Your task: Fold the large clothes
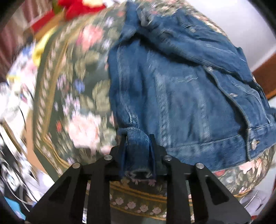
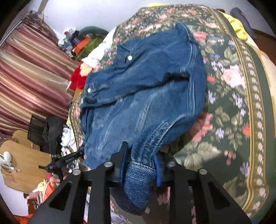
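Note:
A blue denim jacket [image 1: 181, 89] lies spread on a green floral bedspread [image 1: 77, 103]. In the left wrist view my left gripper [image 1: 138, 139] is shut on a bunched fold of the jacket's near edge, denim filling the gap between its black fingers. The right wrist view shows the same denim jacket [image 2: 146, 86] from the other side. There my right gripper [image 2: 141, 155] is shut on a thick rolled piece of the hem or sleeve, which hangs down between the fingers toward the camera. The other gripper [image 2: 60, 160] shows at the left edge, at the jacket's far corner.
The floral bedspread [image 2: 232, 103] runs on to the right with a gold border. Red cloth [image 1: 82, 6] and a yellow item [image 1: 39, 50] lie at the bed's far side. Striped curtains [image 2: 31, 72], wooden boards [image 2: 25, 163] and clutter stand left of the bed.

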A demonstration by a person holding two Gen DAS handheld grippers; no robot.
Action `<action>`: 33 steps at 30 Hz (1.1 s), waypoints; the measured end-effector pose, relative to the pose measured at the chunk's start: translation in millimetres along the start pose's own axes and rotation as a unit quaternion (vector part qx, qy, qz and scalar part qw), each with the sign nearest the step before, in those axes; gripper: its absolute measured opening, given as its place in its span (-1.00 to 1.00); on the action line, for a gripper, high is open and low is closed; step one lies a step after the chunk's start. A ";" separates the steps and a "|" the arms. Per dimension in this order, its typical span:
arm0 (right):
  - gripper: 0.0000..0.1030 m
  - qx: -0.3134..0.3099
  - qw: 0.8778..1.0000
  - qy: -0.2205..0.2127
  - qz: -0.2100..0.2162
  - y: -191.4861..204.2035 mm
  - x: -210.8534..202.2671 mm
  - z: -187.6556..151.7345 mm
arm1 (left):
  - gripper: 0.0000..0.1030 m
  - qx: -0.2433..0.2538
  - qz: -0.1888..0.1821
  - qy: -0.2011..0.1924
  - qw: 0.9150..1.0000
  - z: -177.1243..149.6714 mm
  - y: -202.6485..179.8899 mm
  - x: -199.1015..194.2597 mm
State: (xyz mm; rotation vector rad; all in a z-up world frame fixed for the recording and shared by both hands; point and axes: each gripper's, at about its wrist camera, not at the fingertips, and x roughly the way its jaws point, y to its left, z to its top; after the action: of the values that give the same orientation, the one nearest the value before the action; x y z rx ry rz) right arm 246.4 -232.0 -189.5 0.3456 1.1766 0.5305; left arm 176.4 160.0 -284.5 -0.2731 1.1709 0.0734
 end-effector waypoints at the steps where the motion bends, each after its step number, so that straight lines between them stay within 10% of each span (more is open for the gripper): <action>1: -0.60 -0.003 1.000 -0.004 0.000 1.5 -0.3 3.3 | -0.63 0.007 -0.001 -0.011 1.000 5.4 -4.6 -6.7; 17: -0.64 -0.071 0.989 -0.128 -0.023 38.8 -31.4 126.5 | -0.70 0.024 -0.013 -0.223 0.974 174.5 -39.9 -119.4; 26: -0.65 -0.016 0.990 -0.132 -0.050 0.3 14.6 227.4 | -0.70 -0.059 0.011 -0.180 0.982 285.8 -5.4 -36.5; 33: -0.64 -0.014 0.992 -0.094 -0.088 -20.2 85.4 278.3 | -0.65 -0.078 0.037 -0.115 0.990 313.3 8.1 44.2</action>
State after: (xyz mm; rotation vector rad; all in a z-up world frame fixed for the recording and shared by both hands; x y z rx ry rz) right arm 535.2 -196.2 -168.0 0.2581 1.0053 0.3529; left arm 473.7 242.3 -213.4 -0.3498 0.9467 0.2564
